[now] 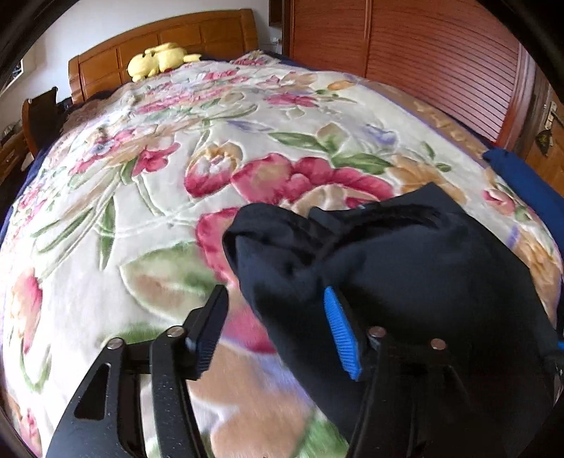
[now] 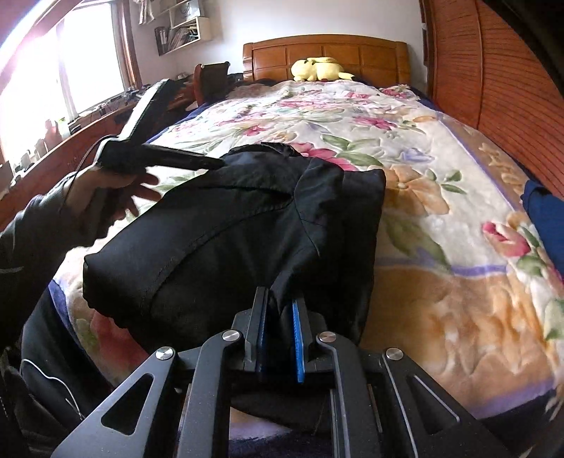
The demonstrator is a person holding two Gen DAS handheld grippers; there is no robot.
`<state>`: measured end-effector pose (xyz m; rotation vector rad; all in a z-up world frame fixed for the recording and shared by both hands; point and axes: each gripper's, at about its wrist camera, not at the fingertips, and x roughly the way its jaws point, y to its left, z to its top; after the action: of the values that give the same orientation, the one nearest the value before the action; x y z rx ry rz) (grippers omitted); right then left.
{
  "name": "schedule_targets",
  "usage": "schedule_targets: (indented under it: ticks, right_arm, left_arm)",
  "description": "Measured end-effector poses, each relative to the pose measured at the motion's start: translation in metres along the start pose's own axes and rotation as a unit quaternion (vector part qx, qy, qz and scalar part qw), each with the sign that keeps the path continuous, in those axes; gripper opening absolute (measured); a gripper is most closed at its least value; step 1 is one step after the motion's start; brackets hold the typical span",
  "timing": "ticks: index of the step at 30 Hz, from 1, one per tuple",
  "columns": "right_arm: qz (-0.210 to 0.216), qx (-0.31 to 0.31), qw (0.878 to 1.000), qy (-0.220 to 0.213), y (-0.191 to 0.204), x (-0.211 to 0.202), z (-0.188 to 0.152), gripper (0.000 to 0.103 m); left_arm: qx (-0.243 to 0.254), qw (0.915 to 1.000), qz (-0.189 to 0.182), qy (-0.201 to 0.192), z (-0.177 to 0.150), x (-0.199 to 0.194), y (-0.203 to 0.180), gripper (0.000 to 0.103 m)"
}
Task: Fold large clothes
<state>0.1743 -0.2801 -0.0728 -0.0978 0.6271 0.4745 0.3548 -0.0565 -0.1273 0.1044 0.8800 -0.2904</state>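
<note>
Centrally, a black garment (image 2: pixel 225 239) lies bunched on the floral blanket (image 2: pixel 440 197) of the bed, near its foot end. The right tongs (image 2: pixel 278 317) are pressed nearly together, pinching a fold of the garment's near edge between the blue pads. The left tongs (image 1: pixel 275 317) stand spread; a lobe of the dark cloth lies between the two fingers and against the blue pad (image 1: pixel 340 331) of one, while the other finger (image 1: pixel 211 327) is clear of it, so the cloth is not clamped. From the right wrist view, a hand (image 2: pixel 105 190) in a dark sleeve holds the left tool over the garment's far edge, its tip at the cloth.

Surroundings: a yellow plush toy (image 1: pixel 158 60) rests against the wooden headboard (image 2: pixel 324 53); slatted wooden wardrobe doors (image 1: pixel 440 63) run along one side of the bed; a blue cloth (image 2: pixel 546 218) lies at the blanket's edge beside them. A window (image 2: pixel 53 70), wall shelves (image 2: pixel 183 31) and a cluttered wooden surface (image 2: pixel 53 155) stand on the opposite side.

Limits of view: the garment's type cannot be told from its folds. Its near portion is hidden behind the right tool's frame, and motion blur softens the blanket near the left tongs.
</note>
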Motion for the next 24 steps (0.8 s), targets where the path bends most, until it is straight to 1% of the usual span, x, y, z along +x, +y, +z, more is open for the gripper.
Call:
schedule_targets:
  ticks: [1,2,3,6,7,9,11,13,15,17,20,24]
  right_arm:
    - [-0.001,-0.002,1.0,0.0,0.0,0.0,0.0,0.011]
    - [-0.003,-0.004,1.0,-0.001,0.001,0.0,0.0,0.011]
    - [-0.004,-0.004,1.0,-0.001,0.0,0.001,-0.001,0.011]
    - [-0.005,-0.002,1.0,-0.005,0.001,0.0,-0.002,0.013]
    - [-0.006,-0.001,1.0,-0.006,0.001,-0.001,-0.002,0.016]
    - [-0.012,0.0,1.0,-0.007,0.002,-0.003,-0.002,0.019]
    - [-0.025,0.007,1.0,-0.009,0.002,-0.008,-0.001,0.028]
    - [-0.032,0.015,0.999,-0.006,0.0,-0.015,-0.001,0.03]
    - [-0.035,0.018,0.999,-0.009,0.001,-0.026,-0.003,0.032]
    - [-0.044,0.017,0.999,-0.01,0.002,-0.035,-0.006,0.037]
    - [-0.057,0.015,0.998,-0.006,0.003,-0.048,-0.014,0.038]
    - [-0.067,0.019,0.998,0.003,0.002,-0.061,-0.025,0.038]
  left_arm:
    - [-0.002,1.0,0.002,0.002,0.002,0.005,0.002,0.072]
    - [-0.001,1.0,0.009,0.001,0.004,0.01,0.005,0.081]
    - [-0.002,1.0,0.009,0.002,0.006,0.014,0.007,0.083]
    - [-0.015,0.9998,-0.009,0.01,0.01,0.025,0.012,0.085]
    - [-0.016,0.9998,-0.01,0.007,0.011,0.027,0.013,0.085]
    - [-0.015,0.9999,-0.006,0.0,0.014,0.03,0.013,0.085]
    - [-0.012,0.9999,0.001,-0.001,0.016,0.034,0.011,0.085]
    - [-0.007,1.0,0.005,0.0,0.019,0.037,0.01,0.085]
    - [-0.007,1.0,0.0,0.004,0.022,0.039,0.012,0.085]
    - [-0.008,0.9999,-0.007,0.01,0.025,0.04,0.014,0.085]
    - [-0.011,0.9998,-0.009,0.01,0.028,0.034,0.016,0.085]
    - [-0.015,0.9995,-0.018,-0.019,0.027,0.013,0.018,0.085]
